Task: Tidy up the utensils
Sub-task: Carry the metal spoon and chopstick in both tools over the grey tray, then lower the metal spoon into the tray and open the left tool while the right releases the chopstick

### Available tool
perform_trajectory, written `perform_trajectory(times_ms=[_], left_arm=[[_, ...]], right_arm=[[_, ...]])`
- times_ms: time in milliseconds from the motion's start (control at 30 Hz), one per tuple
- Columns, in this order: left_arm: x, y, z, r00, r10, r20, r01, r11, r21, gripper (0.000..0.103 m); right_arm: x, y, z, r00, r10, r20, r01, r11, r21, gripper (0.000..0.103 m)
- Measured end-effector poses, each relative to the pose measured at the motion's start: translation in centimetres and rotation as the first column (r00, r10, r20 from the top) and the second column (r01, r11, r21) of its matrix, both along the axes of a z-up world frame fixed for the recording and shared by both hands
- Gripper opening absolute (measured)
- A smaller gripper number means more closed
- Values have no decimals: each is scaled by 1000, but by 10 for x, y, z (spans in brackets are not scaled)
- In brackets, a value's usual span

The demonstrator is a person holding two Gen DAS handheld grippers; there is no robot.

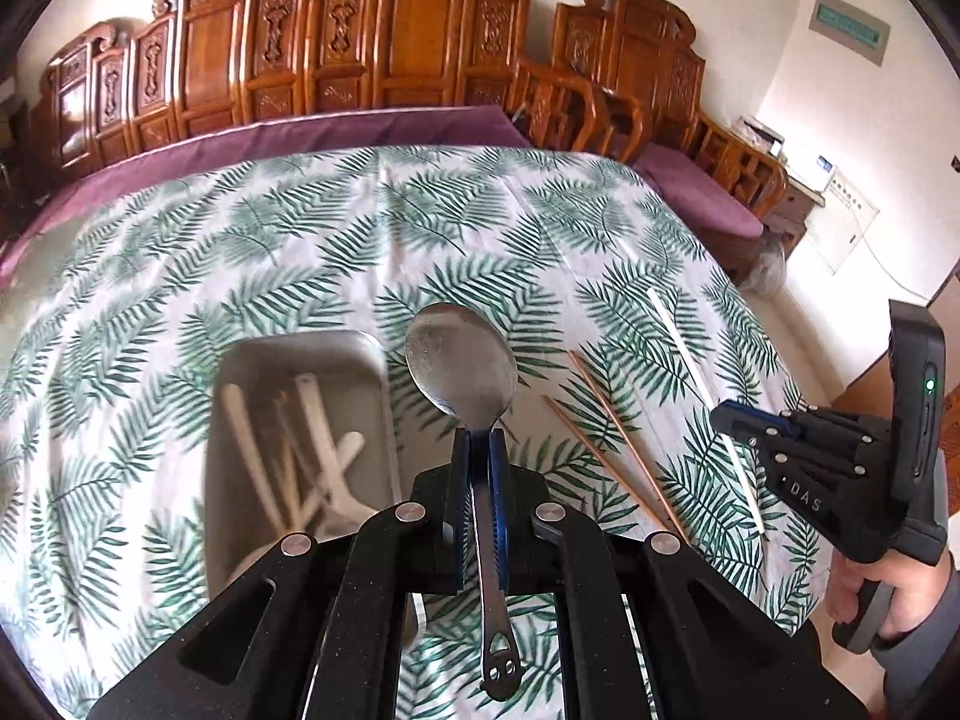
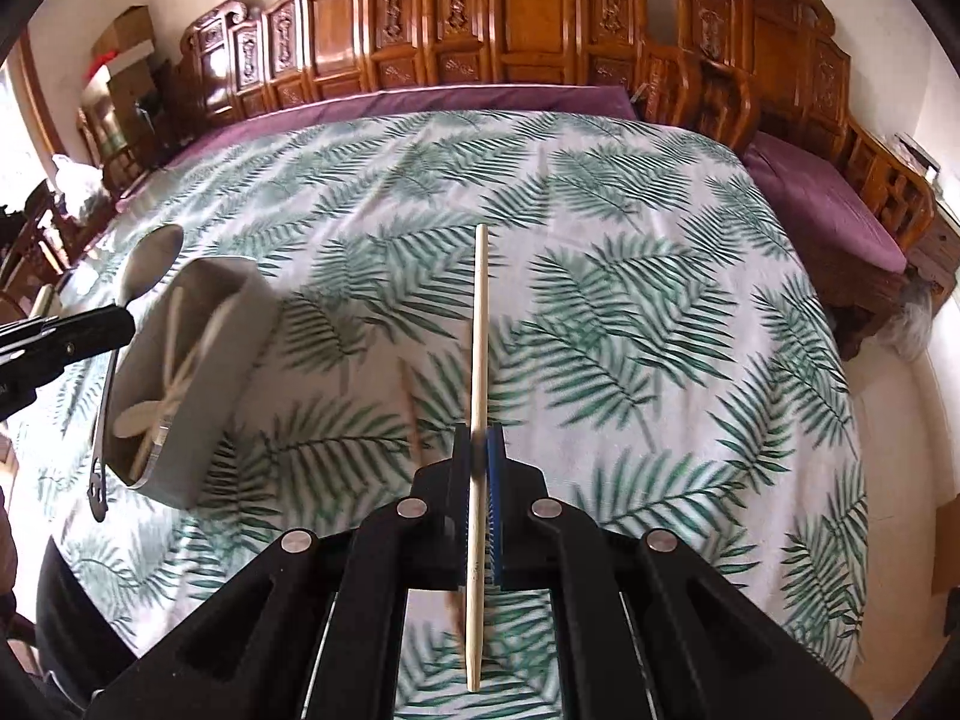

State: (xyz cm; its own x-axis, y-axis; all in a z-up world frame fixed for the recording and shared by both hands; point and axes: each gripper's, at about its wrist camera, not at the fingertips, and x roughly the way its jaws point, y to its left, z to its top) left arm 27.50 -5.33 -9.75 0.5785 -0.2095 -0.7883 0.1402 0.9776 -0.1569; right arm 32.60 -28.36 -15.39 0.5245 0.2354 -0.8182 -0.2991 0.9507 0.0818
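While pale utensils (image 1: 312, 468) fill the tray (image 1: 360, 354), left gripper (image 1: 480, 444) clamps spoon (image 1: 462, 360); right gripper (image 2: 480, 444) clamps chopstick (image 2: 478, 360).

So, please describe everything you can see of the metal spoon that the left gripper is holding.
The metal spoon looks like shiny steel, with a wide oval bowl, a slim flat handle and a small cut-out with holes at its end. The left gripper is shut on the handle just below the bowl. The spoon is in the air, bowl pointing away, beside the grey tray on the leaf-print cloth. Only the gripper touches it.
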Motion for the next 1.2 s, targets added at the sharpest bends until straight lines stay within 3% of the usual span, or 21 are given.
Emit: perform_trajectory(times_ms=[333, 667, 1200], left_arm=[[-5, 48, -3, 998, 62, -10, -62, 997, 35, 5], [11, 78, -26, 993, 112, -46, -109, 992, 68, 5], [24, 94, -41, 990, 124, -69, -120, 991, 63, 6]], right_arm=[[-16, 65, 14, 993, 118, 12, -118, 992, 53, 6], [-27, 110, 37, 977, 211, 35, -213, 974, 77, 6], [-21, 153, 30, 964, 265, 7, -265, 961, 85, 6]])
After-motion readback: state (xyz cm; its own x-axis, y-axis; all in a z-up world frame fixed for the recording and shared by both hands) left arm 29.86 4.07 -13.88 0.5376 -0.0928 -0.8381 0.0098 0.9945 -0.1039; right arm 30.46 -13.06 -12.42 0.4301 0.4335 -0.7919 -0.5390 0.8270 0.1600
